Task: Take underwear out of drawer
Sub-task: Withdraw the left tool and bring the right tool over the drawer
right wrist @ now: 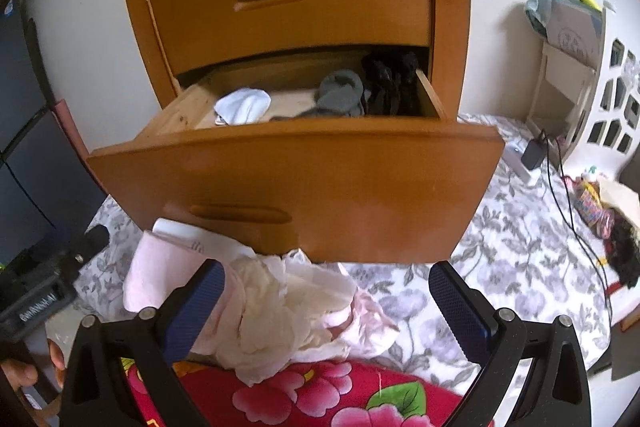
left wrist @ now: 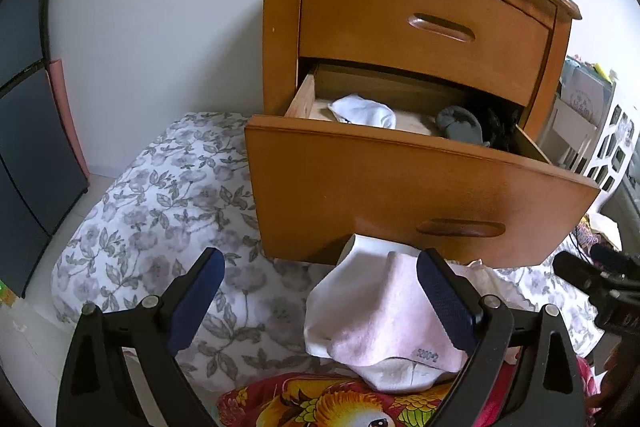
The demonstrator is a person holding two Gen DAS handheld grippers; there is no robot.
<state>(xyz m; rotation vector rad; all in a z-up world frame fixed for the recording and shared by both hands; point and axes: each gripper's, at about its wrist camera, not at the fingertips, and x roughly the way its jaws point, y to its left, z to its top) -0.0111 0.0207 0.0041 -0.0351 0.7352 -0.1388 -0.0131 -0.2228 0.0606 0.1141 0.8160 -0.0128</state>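
Note:
A wooden nightstand has its lower drawer pulled out. Inside lie a white garment, a grey one and a black one. Below the drawer front, pale pink and cream underwear is piled on the bedding. My left gripper is open, its right finger beside the pink piece. My right gripper is open too, straddling the pile, with nothing pinched.
A grey floral quilt lies under and around the nightstand. A red flowered cloth is nearest me. A charger with a black cable and small clutter sit at the right, a dark cabinet at the left.

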